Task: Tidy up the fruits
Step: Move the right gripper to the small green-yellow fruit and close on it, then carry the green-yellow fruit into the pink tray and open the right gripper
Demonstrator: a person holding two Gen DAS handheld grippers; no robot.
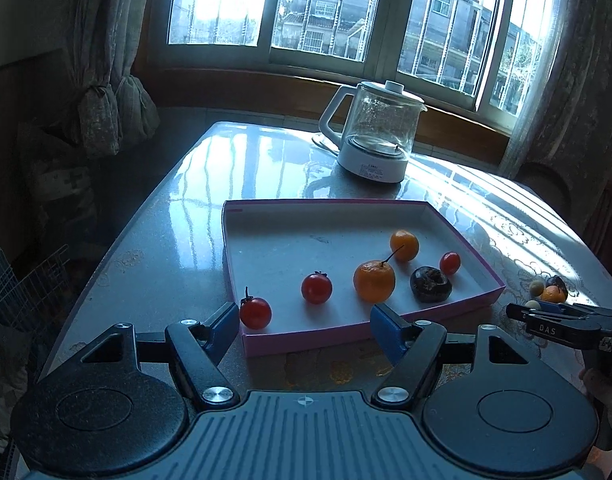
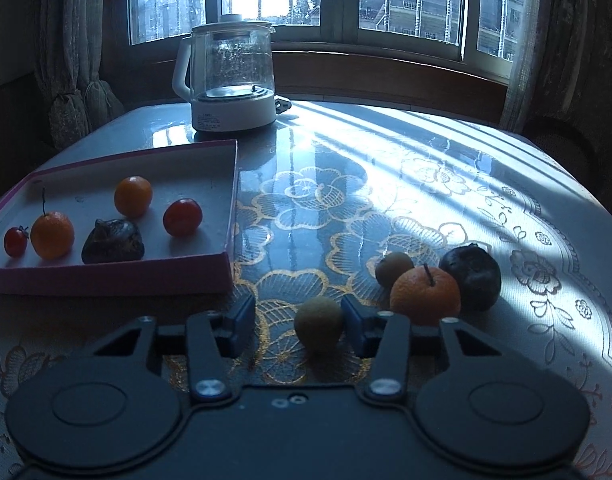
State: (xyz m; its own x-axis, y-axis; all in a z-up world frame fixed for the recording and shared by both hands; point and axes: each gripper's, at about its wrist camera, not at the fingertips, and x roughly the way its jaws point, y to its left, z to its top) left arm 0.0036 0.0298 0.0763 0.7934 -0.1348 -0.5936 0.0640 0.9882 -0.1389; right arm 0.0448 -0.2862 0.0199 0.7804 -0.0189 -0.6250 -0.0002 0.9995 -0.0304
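A pink-walled tray (image 1: 326,338) holds three cherry tomatoes (image 1: 316,288), two oranges (image 1: 374,282) and a dark wrinkled fruit (image 1: 430,284). My left gripper (image 1: 303,320) stands open over the tray's front edge, with nothing between its fingers. In the right wrist view a small pale green fruit (image 2: 318,326) lies on the tablecloth between the fingers of my right gripper (image 2: 298,316). The right pad touches it and the left pad stands clear, so the jaws are open. Beside it lie another pale fruit (image 2: 394,268), an orange (image 2: 425,296) and a dark fruit (image 2: 472,276).
A glass kettle (image 1: 376,136) on a white base stands behind the tray, near the window. The tray (image 2: 105,280) lies left of the loose fruit. A glossy flowered cloth covers the table. Curtains hang at both sides, and wire baskets (image 1: 21,288) sit beyond the table's left edge.
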